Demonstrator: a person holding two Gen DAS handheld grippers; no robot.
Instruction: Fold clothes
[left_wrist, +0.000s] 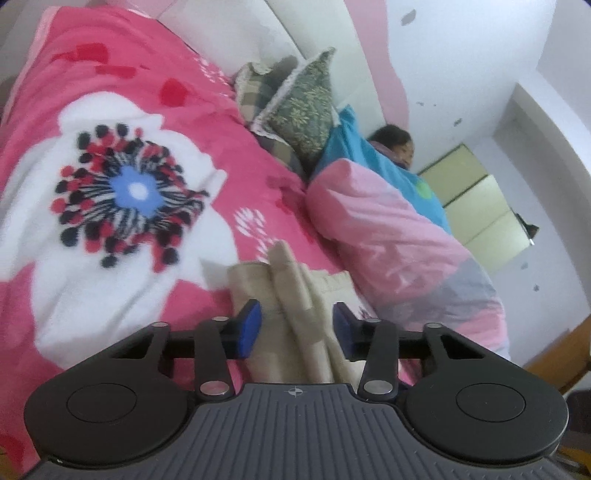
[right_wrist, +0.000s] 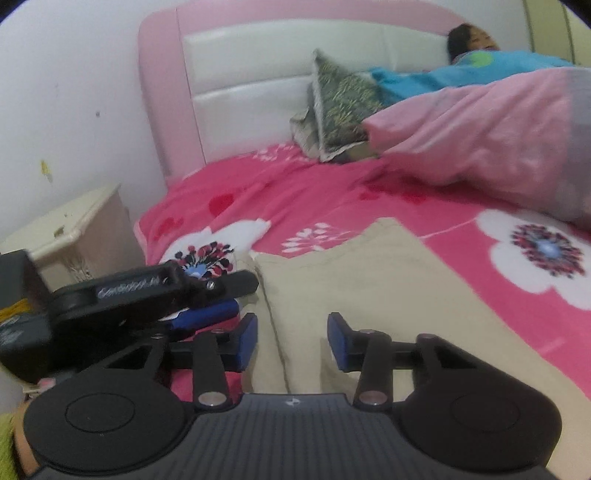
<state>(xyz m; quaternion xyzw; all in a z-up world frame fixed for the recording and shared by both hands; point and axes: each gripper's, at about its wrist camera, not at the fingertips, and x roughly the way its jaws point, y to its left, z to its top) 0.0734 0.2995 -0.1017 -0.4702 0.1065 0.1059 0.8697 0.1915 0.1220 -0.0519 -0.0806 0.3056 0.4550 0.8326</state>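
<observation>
A beige garment (right_wrist: 369, 288) lies spread on the pink flowered bedspread (right_wrist: 295, 199). My right gripper (right_wrist: 291, 339) hovers over its near left part, jaws open, with a seam of the cloth under the gap and the blue pads clear of it. In the left wrist view a bunched ridge of the beige garment (left_wrist: 295, 295) rises between the pads of my left gripper (left_wrist: 297, 328). Its jaws stand partly apart and I see no firm pinch. The left gripper's fingers (right_wrist: 221, 308) show at the left of the right wrist view, at the garment's left edge.
A person (right_wrist: 472, 37) lies at the headboard (right_wrist: 258, 74) under a blue blanket (right_wrist: 461, 74). A pink duvet (right_wrist: 480, 140) and patterned pillows (right_wrist: 340, 107) lie at the far right. A cream nightstand (right_wrist: 74, 229) stands left of the bed.
</observation>
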